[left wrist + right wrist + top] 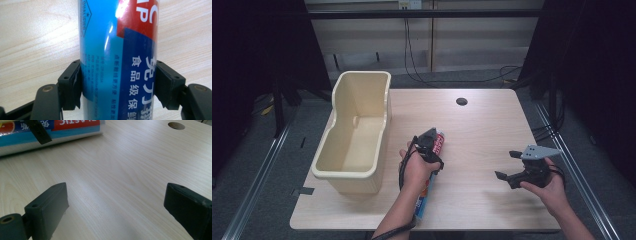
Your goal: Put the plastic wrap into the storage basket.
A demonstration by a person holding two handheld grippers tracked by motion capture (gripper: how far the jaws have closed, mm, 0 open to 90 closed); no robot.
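Flat on the table, the plastic-wrap box [433,167] runs near-to-far, left fingers [71,83] clamping it, right fingers [47,205] wide.

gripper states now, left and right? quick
Left gripper: closed on the blue plastic-wrap box lying on the table.
Right gripper: open, nothing between its jaws, just above the table.

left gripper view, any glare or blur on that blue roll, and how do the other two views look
Left gripper view: white glare streaks run down the blue roll, print stays readable, left tool pads sharp. Right gripper view: soft sheen on the table, right tool slightly soft. High view: table evenly lit, surroundings dark.
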